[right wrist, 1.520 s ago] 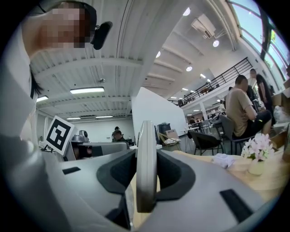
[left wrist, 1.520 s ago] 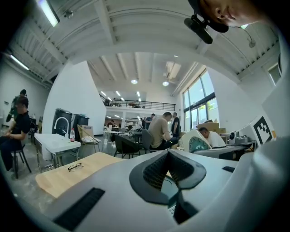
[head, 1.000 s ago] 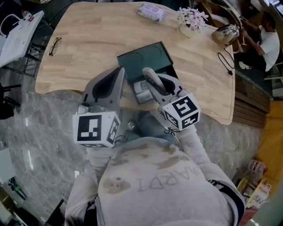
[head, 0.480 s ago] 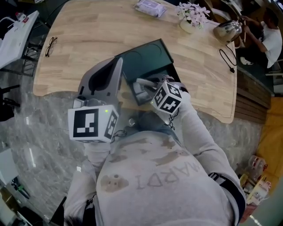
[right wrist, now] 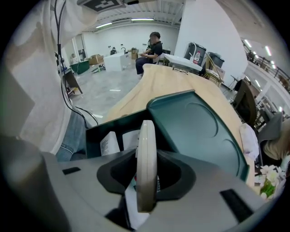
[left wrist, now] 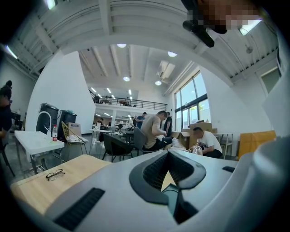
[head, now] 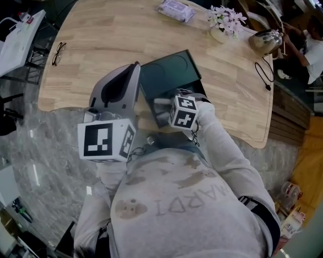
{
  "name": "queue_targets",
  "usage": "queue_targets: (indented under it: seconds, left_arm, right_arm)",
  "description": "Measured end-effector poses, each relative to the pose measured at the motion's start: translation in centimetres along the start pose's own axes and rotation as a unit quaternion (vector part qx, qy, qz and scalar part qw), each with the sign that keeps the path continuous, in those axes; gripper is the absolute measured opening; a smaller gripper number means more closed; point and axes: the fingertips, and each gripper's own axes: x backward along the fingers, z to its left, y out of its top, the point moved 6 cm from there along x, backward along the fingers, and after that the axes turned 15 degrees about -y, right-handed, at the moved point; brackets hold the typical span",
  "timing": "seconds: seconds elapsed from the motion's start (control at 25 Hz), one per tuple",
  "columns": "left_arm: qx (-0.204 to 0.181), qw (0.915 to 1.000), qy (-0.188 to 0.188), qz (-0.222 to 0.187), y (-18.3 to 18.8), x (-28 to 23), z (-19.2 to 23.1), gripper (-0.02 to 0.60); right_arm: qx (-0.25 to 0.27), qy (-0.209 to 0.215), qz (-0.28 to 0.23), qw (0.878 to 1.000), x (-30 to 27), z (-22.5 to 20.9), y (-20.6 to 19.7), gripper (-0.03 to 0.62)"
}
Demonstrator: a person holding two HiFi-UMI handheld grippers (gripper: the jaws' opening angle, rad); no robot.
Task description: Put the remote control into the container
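A slim white remote control [right wrist: 146,163] stands edge-on between the pads of my right gripper [right wrist: 147,179], which is shut on it. In the head view that gripper [head: 162,104] points down into the dark green container [head: 198,88] at the table's near edge, and the remote [head: 160,101] shows as a pale bar over the opening. The container's lid [head: 169,68] lies open behind it. My left gripper [head: 134,70] hovers just left of the container with its jaws shut and nothing in them [left wrist: 170,176].
White paper packets [right wrist: 111,142] lie inside the container [right wrist: 97,131]. On the wooden table [head: 101,35] are glasses [head: 58,53] at the far left, a tissue pack [head: 175,10], flowers [head: 225,20], a metal kettle [head: 265,41] and a black cable [head: 262,73].
My right gripper has swung left and tipped down over the container's opening with the remote in it. The left gripper has barely moved.
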Motion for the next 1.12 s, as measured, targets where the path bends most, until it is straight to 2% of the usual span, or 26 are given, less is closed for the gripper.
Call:
queue_targets:
  seconds: [0.2,0.36,0.52,0.76,0.96,1.04,1.12]
  left_arm:
    - [0.006,1.0,0.001,0.002,-0.2,-1.0,0.6,0.002]
    - [0.007,1.0,0.0,0.003,-0.2,-1.5,0.7,0.002]
    - [0.007,1.0,0.002,0.005,-0.2,-1.7,0.8,0.002]
    - [0.006,1.0,0.004,0.004,-0.2,-1.5,0.8,0.001]
    - [0.004,1.0,0.004,0.004,-0.3,-1.1,0.3,0.002]
    - [0.002,1.0,0.003,0.004,-0.2,-0.9,-0.1,0.002]
    - [-0.001,1.0,0.002,0.003,0.0,-0.7,-0.7,0.002]
  right_arm:
    - [0.007,0.009,-0.007,1.0,-0.2,-0.2,0.0,0.121]
    - [0.02,0.01,0.012,1.0,-0.3,0.0,-0.4,0.144]
    - [0.002,0.026,0.005,1.0,0.4,-0.3,-0.3,0.178]
    - [-0.015,0.034,-0.02,0.999,3.0,-0.9,0.2,0.179]
    - [-0.092,0.025,-0.082,0.992,6.0,-1.7,0.9,0.176]
    - [-0.136,0.015,-0.121,0.983,7.6,-2.3,1.3,0.169]
    - [-0.193,0.0,-0.171,0.966,9.6,-3.0,1.8,0.154]
